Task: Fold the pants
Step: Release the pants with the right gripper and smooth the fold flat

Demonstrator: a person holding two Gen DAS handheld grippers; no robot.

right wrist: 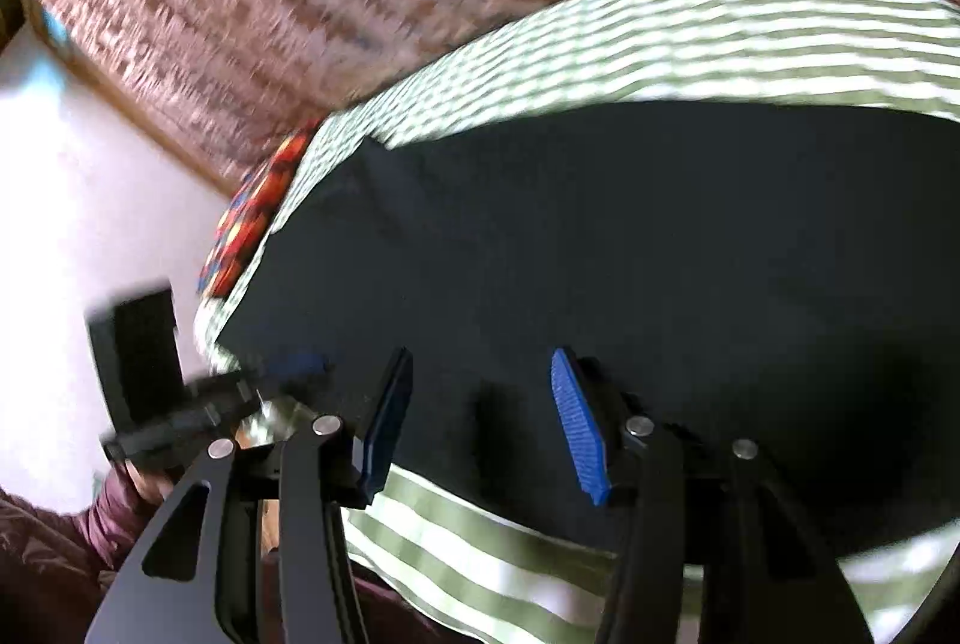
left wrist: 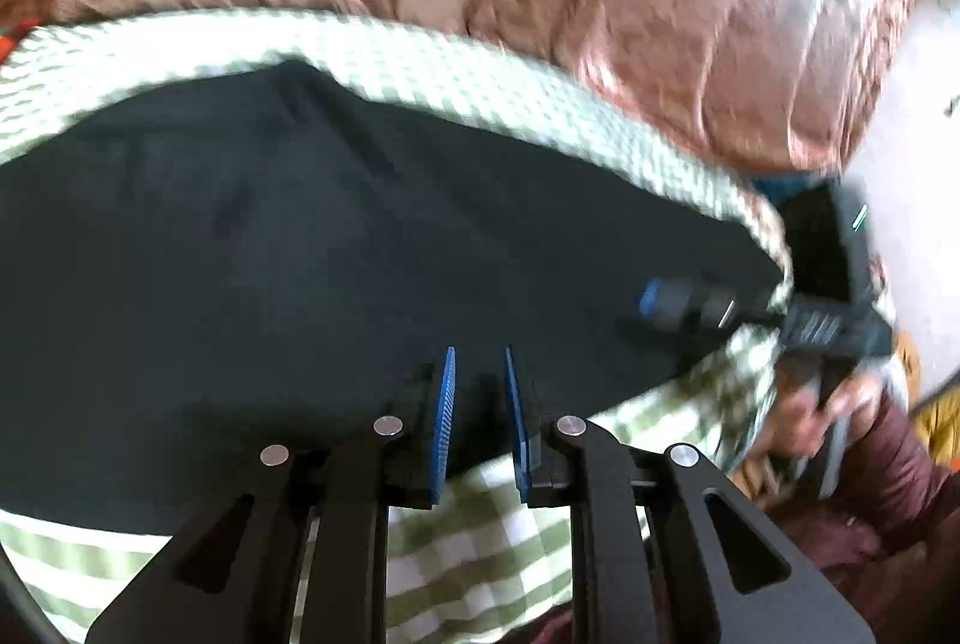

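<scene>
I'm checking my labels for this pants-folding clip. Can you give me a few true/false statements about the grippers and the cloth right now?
1. The pants are black. True.
2. They lie on a plain white sheet. False: the cloth under them is green-and-white checked.
3. The right gripper has its fingers spread apart. True.
4. The left gripper is clamped shut on the fabric. False: a gap shows between its blue pads, nothing held.
5. The left gripper's gap is wider than the right's. False: it is narrower.
</scene>
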